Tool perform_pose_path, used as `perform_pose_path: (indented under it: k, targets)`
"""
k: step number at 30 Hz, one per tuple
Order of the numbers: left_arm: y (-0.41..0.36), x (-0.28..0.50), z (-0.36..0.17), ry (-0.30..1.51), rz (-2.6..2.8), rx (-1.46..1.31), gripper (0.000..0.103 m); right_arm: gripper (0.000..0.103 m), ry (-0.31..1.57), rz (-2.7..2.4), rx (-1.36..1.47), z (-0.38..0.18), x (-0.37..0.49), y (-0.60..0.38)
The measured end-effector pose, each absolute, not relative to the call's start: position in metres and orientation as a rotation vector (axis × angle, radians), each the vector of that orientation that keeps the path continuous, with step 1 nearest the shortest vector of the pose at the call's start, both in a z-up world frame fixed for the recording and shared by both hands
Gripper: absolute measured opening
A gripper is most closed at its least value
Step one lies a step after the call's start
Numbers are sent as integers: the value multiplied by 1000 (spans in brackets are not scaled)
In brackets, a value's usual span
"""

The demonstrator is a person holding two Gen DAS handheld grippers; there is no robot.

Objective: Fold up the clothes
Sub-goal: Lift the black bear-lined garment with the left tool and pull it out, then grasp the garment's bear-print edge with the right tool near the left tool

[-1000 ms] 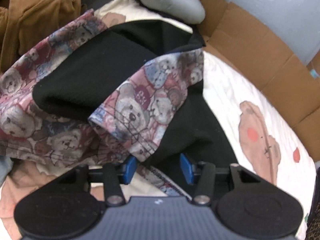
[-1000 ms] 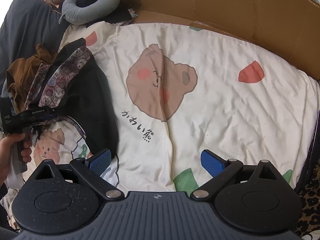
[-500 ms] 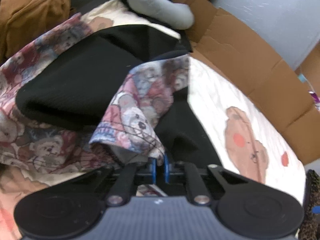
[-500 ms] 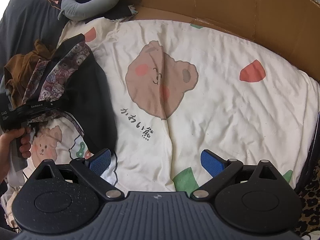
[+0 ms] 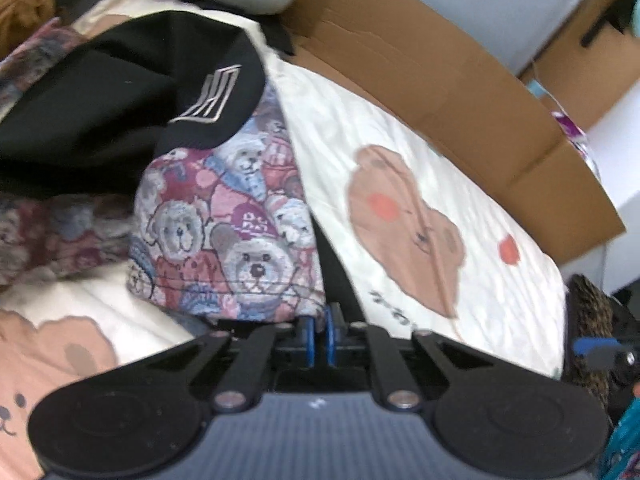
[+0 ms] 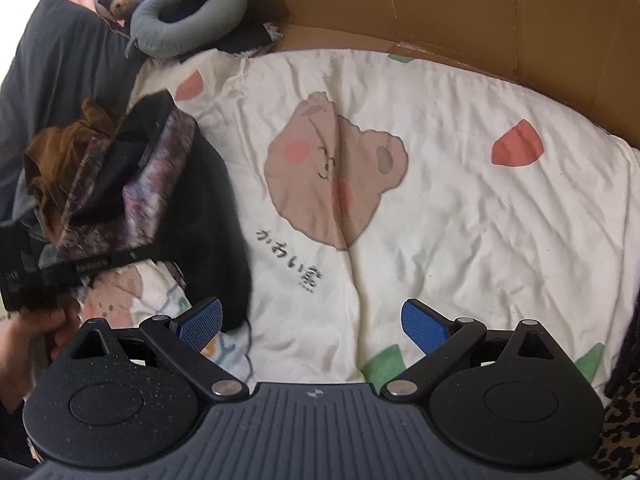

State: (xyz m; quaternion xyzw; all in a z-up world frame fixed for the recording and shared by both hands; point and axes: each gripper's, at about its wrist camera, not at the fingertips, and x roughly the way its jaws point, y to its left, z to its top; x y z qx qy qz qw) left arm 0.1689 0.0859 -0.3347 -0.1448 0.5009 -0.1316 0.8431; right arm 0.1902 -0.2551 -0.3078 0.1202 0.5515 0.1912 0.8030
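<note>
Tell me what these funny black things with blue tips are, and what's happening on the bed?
They are tongs that a person squeezes by hand, one in each hand, each with a small camera on it. One picture looks along the left tongs: their blue tips are pinched shut on the edge of a teddy-bear-print garment with black lining. The other looks along the right tongs, which are open and hold nothing above the cream bear-print blanket. A brown garment and a grey neck pillow lie nearby, with cardboard behind.
</note>
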Motion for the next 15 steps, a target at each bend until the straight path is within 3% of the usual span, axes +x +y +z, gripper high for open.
perform_pose_path:
  k: [10,15]
  targets:
    - [50,153,-327,1092,-419,-287,6,97,1151,497,403,-313,200,-244]
    - [38,142,-318,1092,-505,-302,6,85,1175,558,480,-323,204,-232]
